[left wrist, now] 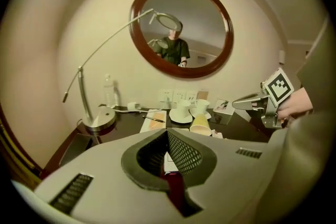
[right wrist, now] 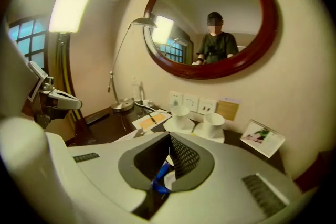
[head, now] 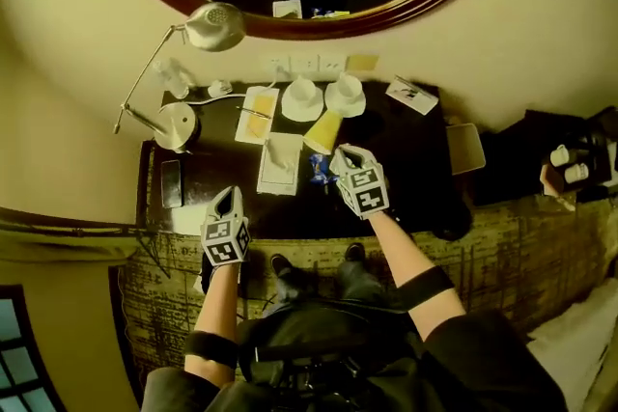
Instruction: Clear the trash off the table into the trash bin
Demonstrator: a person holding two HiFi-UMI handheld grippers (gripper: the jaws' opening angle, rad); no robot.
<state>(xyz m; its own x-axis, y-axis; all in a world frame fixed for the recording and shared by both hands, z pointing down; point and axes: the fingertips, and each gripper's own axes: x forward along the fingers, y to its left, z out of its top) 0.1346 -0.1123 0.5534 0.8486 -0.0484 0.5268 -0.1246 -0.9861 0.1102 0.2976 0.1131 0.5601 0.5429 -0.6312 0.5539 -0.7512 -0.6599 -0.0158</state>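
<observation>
Yellow paper cup (head: 324,132), blue wrapper (head: 318,171) just beside

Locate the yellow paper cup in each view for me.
Head view: yellow paper cup lies on its side, mid-picture.
Left gripper view: the cup sits just right of centre.
Right gripper view: not visible.
Shared landmark: the white cups on saucers, directly behind it.

Left gripper (head: 229,195) and right gripper (head: 344,155), each carried at the end of a bare, outstretched forearm: left forearm (head: 220,304), right forearm (head: 410,256). Both grippers point forward and slant downward, the right reaching farther ahead than the left. Each gripper's jaws are closed tip to tip, with nothing clamped between them.
</observation>
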